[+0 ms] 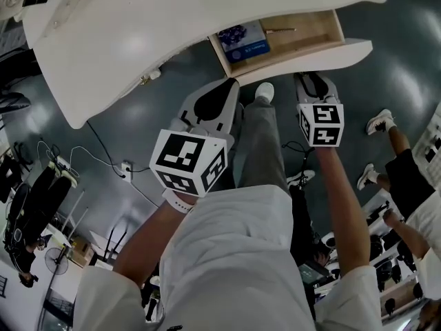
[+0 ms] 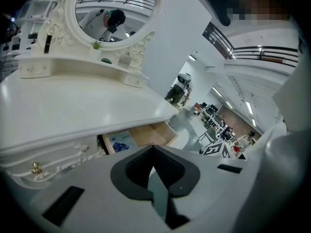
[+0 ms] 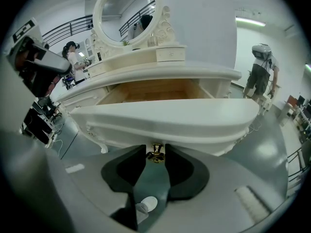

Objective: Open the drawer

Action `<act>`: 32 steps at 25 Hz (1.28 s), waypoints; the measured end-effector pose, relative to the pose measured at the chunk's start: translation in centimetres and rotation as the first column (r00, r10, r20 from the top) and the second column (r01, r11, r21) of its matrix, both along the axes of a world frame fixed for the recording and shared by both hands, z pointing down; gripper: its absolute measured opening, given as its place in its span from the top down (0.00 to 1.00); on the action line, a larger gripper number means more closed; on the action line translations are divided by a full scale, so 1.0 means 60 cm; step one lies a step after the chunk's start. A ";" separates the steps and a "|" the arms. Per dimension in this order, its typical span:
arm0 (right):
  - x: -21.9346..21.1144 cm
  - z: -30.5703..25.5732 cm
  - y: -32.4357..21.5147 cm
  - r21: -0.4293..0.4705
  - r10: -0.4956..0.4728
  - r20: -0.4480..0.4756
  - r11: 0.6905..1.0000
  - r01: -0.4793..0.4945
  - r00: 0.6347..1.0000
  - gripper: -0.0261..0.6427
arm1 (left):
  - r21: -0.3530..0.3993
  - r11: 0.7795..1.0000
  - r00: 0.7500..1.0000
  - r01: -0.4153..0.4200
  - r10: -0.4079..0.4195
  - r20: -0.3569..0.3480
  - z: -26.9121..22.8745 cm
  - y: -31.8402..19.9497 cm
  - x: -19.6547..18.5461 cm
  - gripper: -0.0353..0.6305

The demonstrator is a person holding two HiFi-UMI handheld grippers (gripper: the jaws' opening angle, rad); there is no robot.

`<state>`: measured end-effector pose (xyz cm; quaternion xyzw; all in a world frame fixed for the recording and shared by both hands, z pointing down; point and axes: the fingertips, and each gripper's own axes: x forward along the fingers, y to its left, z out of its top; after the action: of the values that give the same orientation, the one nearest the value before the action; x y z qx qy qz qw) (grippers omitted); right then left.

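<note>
The white vanity's wide drawer (image 1: 293, 47) stands pulled out from under the tabletop (image 1: 138, 40), its wooden inside showing with a blue booklet (image 1: 242, 40) at its left end. In the right gripper view the curved drawer front (image 3: 170, 123) fills the middle, and my right gripper (image 3: 156, 149) is shut on the small brass knob (image 3: 156, 155) under its edge. From the head view my right gripper (image 1: 313, 76) reaches up to the drawer front. My left gripper (image 1: 231, 87) hangs left of it, below the drawer's left corner. Its jaws meet at the tips with nothing between them (image 2: 153, 148).
An oval mirror (image 2: 114, 13) stands on the vanity, and a smaller closed drawer with a brass knob (image 2: 35, 168) sits to the left. My own leg and white shoe (image 1: 264, 92) are below the drawer. People stand at the right (image 1: 396, 150); cables and a power strip (image 1: 125, 169) lie on the floor.
</note>
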<state>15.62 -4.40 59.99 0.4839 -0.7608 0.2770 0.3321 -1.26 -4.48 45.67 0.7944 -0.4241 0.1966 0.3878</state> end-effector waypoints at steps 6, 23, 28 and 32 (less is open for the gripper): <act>0.005 0.005 0.018 -0.015 0.015 0.000 1.000 -0.015 1.000 0.76 | -0.002 1.000 1.000 -0.003 0.003 0.002 0.004 -0.007 -0.001 0.93; 0.020 0.013 0.079 -0.021 0.038 -0.006 0.999 -0.039 0.999 0.76 | 0.004 1.000 1.000 -0.017 0.017 0.003 0.009 0.017 -0.006 0.93; 0.019 0.008 0.082 -0.021 0.048 -0.016 0.999 -0.048 0.999 0.76 | 0.000 1.000 1.000 -0.019 0.019 0.003 0.004 0.029 -0.011 0.93; 0.019 0.008 0.083 -0.021 0.048 -0.012 0.999 -0.048 0.999 0.76 | 0.002 1.000 1.000 -0.021 0.021 0.005 0.001 0.034 -0.012 0.93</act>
<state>16.75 0.57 60.46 0.5000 -0.7439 0.2902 0.3351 -1.97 -2.45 45.73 0.7987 -0.4168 0.2021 0.3840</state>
